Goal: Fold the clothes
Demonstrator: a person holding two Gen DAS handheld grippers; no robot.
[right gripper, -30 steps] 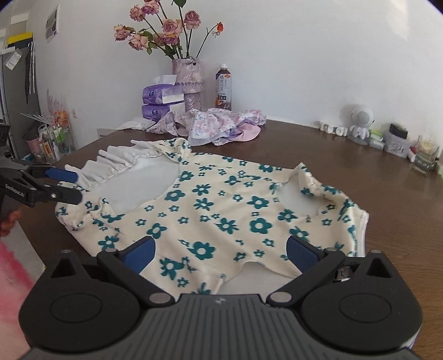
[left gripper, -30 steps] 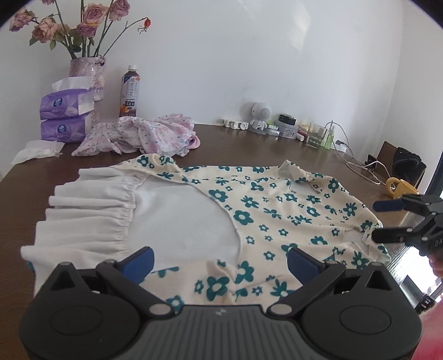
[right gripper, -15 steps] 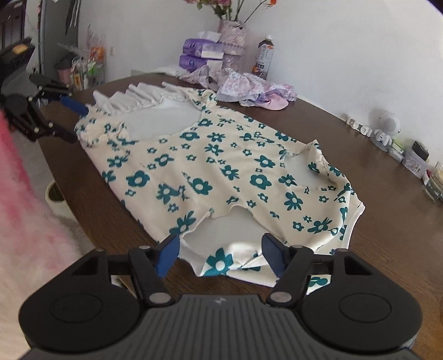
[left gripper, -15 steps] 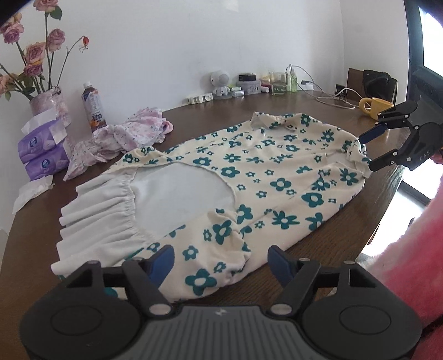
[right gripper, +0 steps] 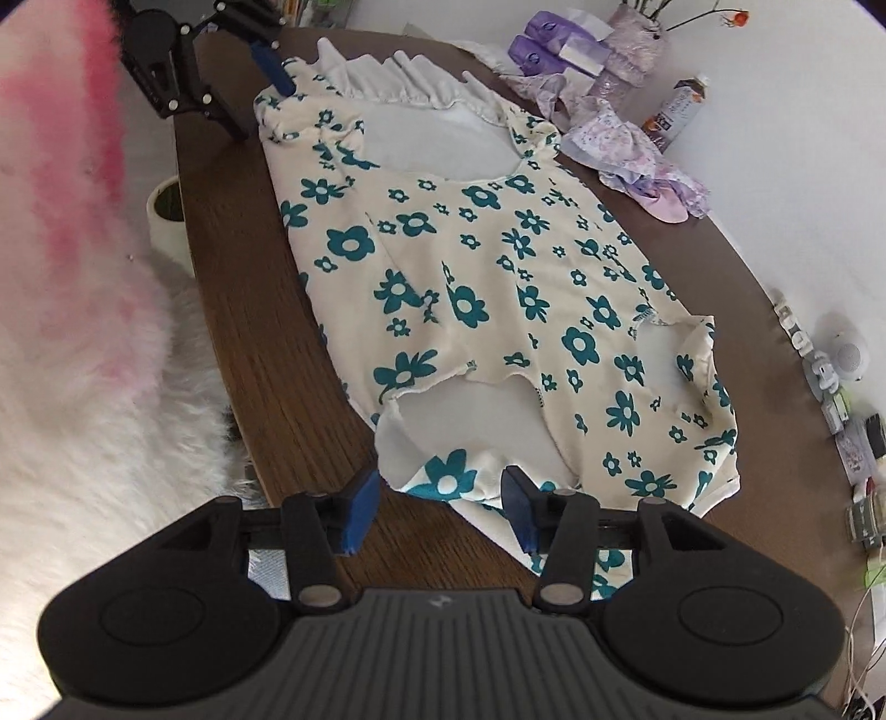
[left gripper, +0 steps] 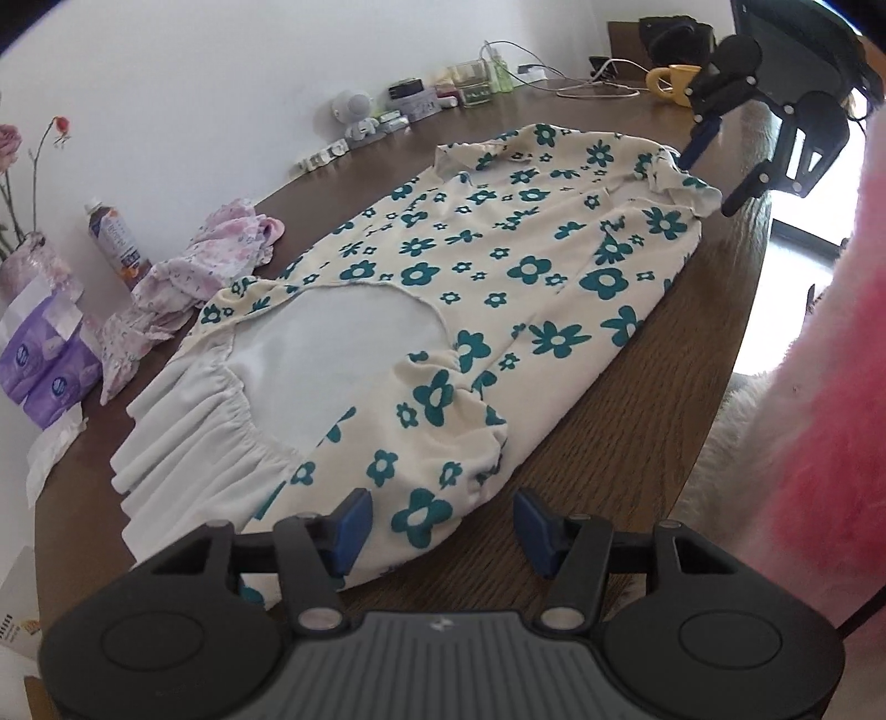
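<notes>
Both grippers have swung to the floral garment's [left gripper: 498, 266] ends, jaws spread around its near corners.

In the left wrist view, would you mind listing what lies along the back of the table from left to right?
Purple tissue packs → drink bottle → pink floral garment → small white robot figure → yellow mug → right gripper.

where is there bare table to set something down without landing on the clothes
Bare wood runs along the near table edge beside the floral garment, and in a wider stretch past it toward the wall clutter. Crowded: the corner holding the pink garment, bottle and tissue packs. Both the left gripper and right gripper sit open at the garment's corners.
</notes>
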